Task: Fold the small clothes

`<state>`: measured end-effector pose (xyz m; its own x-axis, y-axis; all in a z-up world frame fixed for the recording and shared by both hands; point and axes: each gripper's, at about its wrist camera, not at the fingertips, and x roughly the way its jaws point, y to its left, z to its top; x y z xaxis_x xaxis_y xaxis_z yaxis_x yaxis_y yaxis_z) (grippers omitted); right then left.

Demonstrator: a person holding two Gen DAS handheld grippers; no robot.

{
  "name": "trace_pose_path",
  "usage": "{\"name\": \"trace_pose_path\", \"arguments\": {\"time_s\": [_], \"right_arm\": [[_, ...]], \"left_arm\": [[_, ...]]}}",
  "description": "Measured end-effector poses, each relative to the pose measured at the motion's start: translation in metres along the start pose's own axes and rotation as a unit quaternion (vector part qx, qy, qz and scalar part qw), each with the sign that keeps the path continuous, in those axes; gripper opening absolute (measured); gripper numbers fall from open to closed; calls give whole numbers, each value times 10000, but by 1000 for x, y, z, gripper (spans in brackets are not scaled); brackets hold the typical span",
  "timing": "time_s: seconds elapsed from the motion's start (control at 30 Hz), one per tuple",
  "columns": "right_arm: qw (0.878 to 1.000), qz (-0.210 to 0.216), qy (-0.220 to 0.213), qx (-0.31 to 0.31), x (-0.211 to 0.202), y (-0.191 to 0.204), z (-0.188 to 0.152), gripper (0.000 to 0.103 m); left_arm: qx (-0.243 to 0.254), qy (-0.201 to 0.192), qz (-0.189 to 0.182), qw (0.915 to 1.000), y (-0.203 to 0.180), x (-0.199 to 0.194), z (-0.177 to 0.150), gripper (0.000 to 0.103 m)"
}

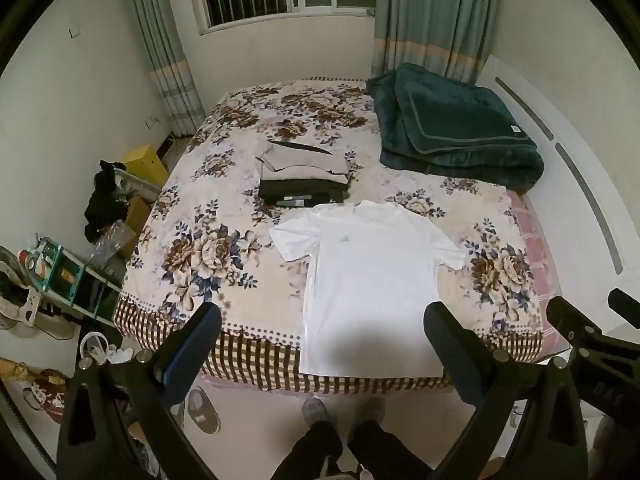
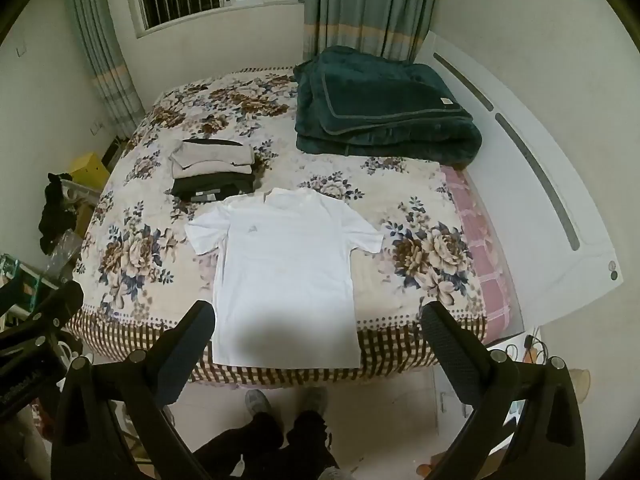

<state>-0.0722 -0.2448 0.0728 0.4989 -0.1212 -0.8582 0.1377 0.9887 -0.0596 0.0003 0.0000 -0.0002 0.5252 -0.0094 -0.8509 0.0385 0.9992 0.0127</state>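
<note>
Now both my jaws gape empty above the bed's [image 1: 520, 344] near edge; white T-shirt [image 1: 372, 280], limp and light, wants pinching at its sleeves.

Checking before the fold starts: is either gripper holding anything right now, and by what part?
Nothing is held. The left gripper and right gripper are both open above the bed's near edge, and the white T-shirt lies flat and untouched.

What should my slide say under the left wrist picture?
White T-shirt spread flat on the floral bed, open left gripper above.
</note>
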Motion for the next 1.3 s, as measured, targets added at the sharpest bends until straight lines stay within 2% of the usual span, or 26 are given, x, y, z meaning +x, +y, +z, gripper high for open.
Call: {"name": "trace_pose_path", "arguments": {"time_s": [0.43, 1.3], "right_arm": [[10000, -22, -43, -6, 0, 0, 0, 103], [10000, -14, -90, -15, -5, 2, 5, 103]], "left_arm": [[23, -70, -15, 10000, -15, 4, 13, 103], [9, -137, -50, 9999, -17, -3, 21, 103]]}}
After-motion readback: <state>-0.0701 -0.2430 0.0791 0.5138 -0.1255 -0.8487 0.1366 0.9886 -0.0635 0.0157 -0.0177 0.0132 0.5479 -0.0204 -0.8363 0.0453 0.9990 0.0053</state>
